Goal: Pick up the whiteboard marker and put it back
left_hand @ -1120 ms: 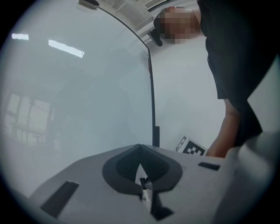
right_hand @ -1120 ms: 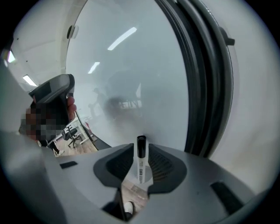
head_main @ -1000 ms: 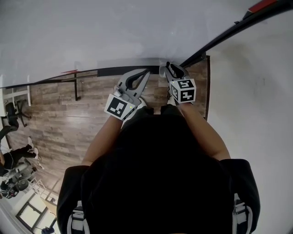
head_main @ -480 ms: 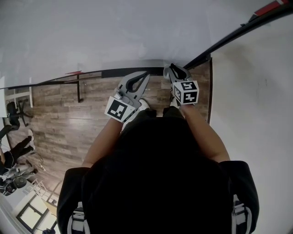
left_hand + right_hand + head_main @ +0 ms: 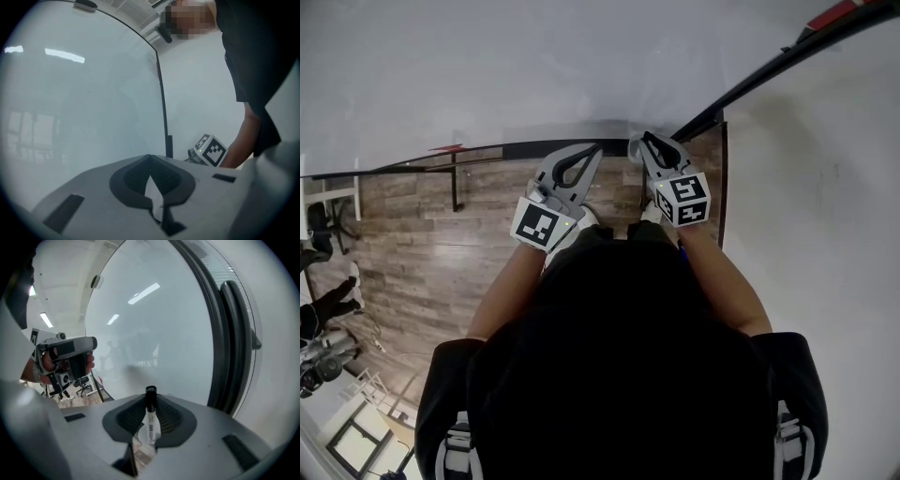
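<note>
The whiteboard marker (image 5: 151, 420), white with a black cap, stands upright between the pads of my right gripper (image 5: 150, 423), which is shut on it. Its cap pokes out above the fingertips, close to the whiteboard (image 5: 154, 324). In the head view the right gripper (image 5: 643, 142) points at the board's lower right corner, just above the black ledge (image 5: 534, 148); the marker is hidden there. My left gripper (image 5: 600, 148) hangs beside it, to its left, shut with nothing in it; its tips (image 5: 150, 158) meet in the left gripper view.
The board's black frame (image 5: 769, 67) runs up to the right, with a white wall (image 5: 825, 234) beyond it. Wood floor (image 5: 441, 244) lies below. A red-capped item (image 5: 445, 148) rests on the ledge at the left. Chairs and furniture (image 5: 323, 234) stand far left.
The right gripper has lifted a little off the ledge and rolled slightly, its marker cube now turned. The left gripper has hardly moved.
</note>
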Demonstrator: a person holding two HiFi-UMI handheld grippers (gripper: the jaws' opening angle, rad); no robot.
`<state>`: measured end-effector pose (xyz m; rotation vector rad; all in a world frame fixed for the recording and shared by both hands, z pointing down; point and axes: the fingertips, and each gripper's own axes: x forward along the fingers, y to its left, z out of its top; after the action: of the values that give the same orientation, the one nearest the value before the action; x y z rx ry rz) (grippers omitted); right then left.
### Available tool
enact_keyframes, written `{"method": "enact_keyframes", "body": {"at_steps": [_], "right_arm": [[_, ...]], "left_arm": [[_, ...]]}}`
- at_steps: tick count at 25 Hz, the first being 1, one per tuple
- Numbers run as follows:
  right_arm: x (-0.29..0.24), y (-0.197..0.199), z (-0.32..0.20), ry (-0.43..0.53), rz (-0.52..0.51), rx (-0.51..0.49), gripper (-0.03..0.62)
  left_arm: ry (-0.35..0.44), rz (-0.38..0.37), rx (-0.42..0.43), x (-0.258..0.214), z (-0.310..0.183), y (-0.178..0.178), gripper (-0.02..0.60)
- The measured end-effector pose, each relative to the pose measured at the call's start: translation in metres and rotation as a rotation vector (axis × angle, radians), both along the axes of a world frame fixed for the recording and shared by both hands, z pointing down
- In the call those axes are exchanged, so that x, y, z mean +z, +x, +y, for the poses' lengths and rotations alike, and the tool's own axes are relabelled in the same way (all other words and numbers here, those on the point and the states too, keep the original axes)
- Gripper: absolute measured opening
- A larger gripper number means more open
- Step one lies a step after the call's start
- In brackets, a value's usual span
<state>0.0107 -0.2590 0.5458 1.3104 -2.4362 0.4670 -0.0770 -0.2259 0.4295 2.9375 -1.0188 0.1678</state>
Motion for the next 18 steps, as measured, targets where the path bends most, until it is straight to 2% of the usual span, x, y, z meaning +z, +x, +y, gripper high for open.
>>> {"method": "enact_keyframes", "body": {"at_steps": [7,13,18], "right_arm": [[-0.063,-0.002,0.007,0.081,-0.074,-0.045,0.063],[-0.120,-0.004,0.017,0.175,-0.085,-0.142,0.063],[-0.154,-0.001,0.024,0.194,-0.109,-0.186,0.063]], "left_arm": [[-0.012,0.036,0.008,-0.023,0.003,0.009,0.005],[0.001,0.055,0.006,-0.040,0.001,0.015,0.005],[0.016,0.060,0.023,-0.057,0.001,0.023,0.005]]}}
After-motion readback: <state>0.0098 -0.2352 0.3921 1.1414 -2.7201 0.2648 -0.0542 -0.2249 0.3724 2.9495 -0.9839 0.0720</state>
